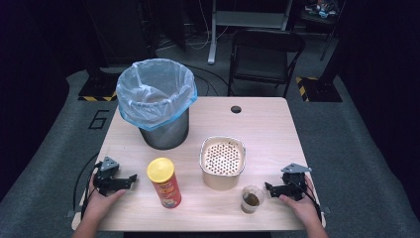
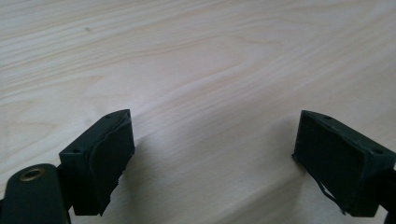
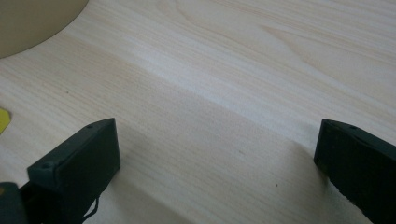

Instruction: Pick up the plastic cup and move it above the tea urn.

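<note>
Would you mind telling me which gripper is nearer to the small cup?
Right. The right gripper sits just beside the small cup, while the left gripper is across the table, beyond the chip can.

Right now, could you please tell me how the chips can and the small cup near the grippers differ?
The chips can is tall, red and closed by a yellow lid; the small cup is short, clear and open, with something brown inside. The can is nearer the left gripper, the cup the right gripper. Both stand upright on the table.
</note>
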`<state>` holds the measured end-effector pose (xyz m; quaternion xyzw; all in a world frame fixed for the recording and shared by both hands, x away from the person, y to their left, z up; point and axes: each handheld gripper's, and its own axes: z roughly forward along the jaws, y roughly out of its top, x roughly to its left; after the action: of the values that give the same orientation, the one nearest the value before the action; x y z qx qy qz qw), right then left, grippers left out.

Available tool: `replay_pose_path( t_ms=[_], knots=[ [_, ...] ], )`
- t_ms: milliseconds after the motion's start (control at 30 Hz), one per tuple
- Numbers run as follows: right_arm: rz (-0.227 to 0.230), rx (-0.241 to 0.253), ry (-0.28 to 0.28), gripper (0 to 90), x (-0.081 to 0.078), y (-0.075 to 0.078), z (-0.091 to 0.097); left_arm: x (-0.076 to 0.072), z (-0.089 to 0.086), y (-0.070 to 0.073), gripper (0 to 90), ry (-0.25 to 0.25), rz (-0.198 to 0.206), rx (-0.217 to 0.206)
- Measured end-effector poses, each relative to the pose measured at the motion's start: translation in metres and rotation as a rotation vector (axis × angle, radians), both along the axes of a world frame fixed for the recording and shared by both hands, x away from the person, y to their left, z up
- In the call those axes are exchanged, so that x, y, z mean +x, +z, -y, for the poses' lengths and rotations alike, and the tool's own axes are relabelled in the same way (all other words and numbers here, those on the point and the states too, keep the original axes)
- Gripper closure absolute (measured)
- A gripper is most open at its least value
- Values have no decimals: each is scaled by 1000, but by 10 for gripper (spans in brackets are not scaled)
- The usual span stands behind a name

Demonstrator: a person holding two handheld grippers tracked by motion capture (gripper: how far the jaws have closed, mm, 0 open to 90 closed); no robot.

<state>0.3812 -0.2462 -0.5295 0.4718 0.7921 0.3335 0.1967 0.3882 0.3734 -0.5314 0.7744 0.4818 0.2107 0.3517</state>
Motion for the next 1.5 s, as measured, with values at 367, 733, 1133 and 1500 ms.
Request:
replay_pose_path(
  t_ms=[367,733,1133,1500],
  knots=[
    [-1,4,-3,0,-3,0,0,-1,1,1,118,-7,-6,6],
    [7,10,1,38,-6,1,1,-3,2,0,121,-6,-1,0],
    [6,41,-49,330,-14,9,9,-3,3,0,123,-1,-1,-1],
    [23,135,84,303,-34,53,-3,-3,3,0,123,-1,-1,-1]
  ],
)
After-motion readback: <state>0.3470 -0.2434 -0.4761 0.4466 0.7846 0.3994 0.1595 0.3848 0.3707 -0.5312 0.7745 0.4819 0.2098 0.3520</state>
